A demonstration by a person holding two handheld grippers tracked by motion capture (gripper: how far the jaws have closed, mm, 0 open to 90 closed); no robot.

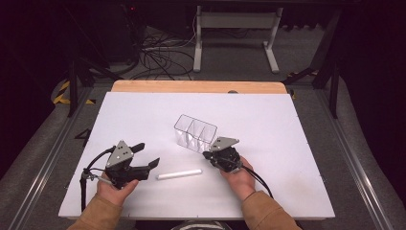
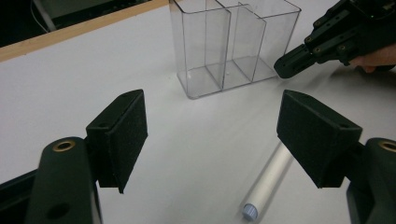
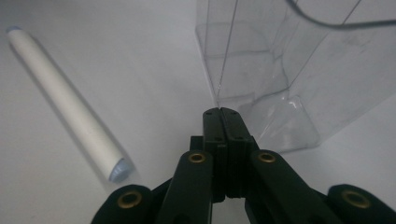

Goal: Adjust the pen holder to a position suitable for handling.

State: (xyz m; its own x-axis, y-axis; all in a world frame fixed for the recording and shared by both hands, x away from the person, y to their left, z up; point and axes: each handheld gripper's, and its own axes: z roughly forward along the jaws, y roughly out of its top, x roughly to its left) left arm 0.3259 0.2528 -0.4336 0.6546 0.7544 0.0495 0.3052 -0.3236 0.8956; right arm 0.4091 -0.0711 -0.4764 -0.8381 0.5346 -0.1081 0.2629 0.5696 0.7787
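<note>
White tube [image 1: 179,175] lies just right of the wide-open left claw [image 1: 146,156]; the right claw [image 1: 207,155], pressed together on nothing, points at the clear bin [image 1: 195,132] just ahead.

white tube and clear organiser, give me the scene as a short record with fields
surface: white table
white tube: lying flat, ungripped, between the two grippers
clear organiser: upright, three compartments, all empty
left gripper: jaws wide open, holding nothing, tube just ahead
right gripper: jaws closed together, empty, tips close to the organiser's base
</note>
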